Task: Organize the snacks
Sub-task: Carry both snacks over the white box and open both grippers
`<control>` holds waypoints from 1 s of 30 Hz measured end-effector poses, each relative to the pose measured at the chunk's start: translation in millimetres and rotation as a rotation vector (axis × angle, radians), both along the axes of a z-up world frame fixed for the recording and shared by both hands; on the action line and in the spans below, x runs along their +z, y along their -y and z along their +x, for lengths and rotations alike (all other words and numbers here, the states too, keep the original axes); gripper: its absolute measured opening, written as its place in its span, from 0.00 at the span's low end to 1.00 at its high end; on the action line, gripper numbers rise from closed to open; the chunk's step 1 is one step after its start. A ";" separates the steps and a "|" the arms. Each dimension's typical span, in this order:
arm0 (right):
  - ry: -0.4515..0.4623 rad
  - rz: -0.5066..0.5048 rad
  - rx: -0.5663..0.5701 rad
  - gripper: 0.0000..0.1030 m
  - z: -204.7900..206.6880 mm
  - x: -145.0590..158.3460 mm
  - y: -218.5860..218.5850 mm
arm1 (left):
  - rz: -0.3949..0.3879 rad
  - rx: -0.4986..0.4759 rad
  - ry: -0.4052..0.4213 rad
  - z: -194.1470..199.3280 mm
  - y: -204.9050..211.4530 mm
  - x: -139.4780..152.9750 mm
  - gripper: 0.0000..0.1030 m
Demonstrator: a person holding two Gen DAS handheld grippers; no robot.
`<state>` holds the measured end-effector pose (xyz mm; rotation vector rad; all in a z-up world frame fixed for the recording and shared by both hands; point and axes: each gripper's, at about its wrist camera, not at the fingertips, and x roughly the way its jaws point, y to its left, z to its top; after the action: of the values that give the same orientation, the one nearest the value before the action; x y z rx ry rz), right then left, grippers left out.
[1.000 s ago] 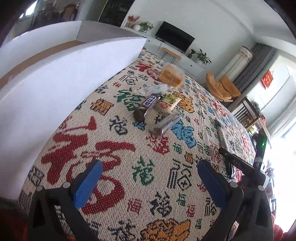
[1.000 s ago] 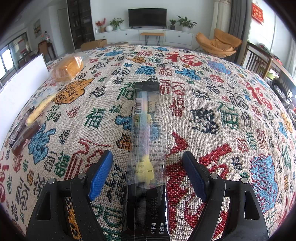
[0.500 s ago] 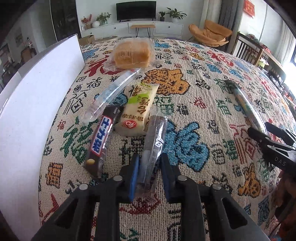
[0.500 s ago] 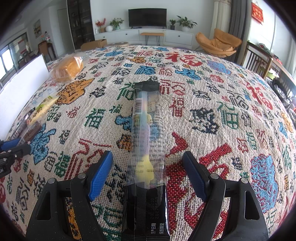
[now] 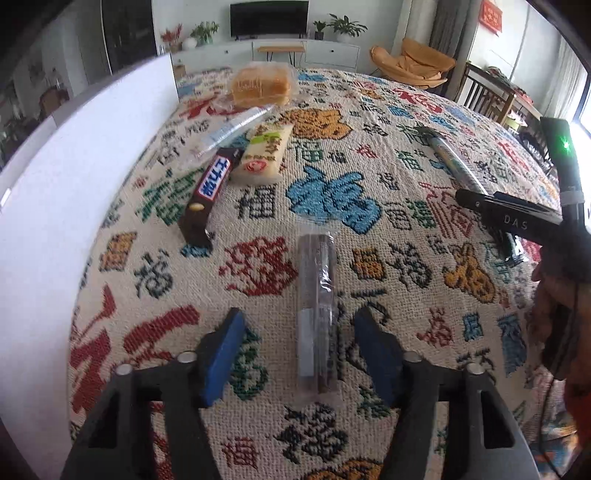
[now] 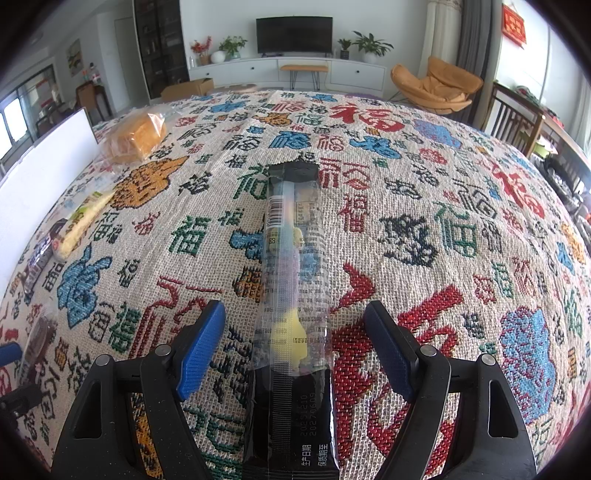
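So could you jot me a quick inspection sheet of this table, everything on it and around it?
Surface: patterned woven cloth.
Job's things: clear-wrapped brown snack stick between the left gripper's jaws; black-ended snack pack between the right gripper's; chocolate bar, cream packet, clear tube pack, wrapped bread grouped beyond.
Clutter: white board.
Grippers: left has just been opening, clear of the stick; right open.
Cables: nothing seen.
Surroundings: television, orange chair.
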<state>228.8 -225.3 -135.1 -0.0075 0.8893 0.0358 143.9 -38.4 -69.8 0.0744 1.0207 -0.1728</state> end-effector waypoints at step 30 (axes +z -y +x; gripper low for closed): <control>-0.117 0.266 0.323 0.15 15.2 137.0 -74.5 | -0.435 0.400 0.258 -94.6 -186.1 136.6 0.16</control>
<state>244.1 -150.8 1.8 0.1004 0.9875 0.4593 49.3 147.7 66.8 -0.4895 0.7053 -0.0157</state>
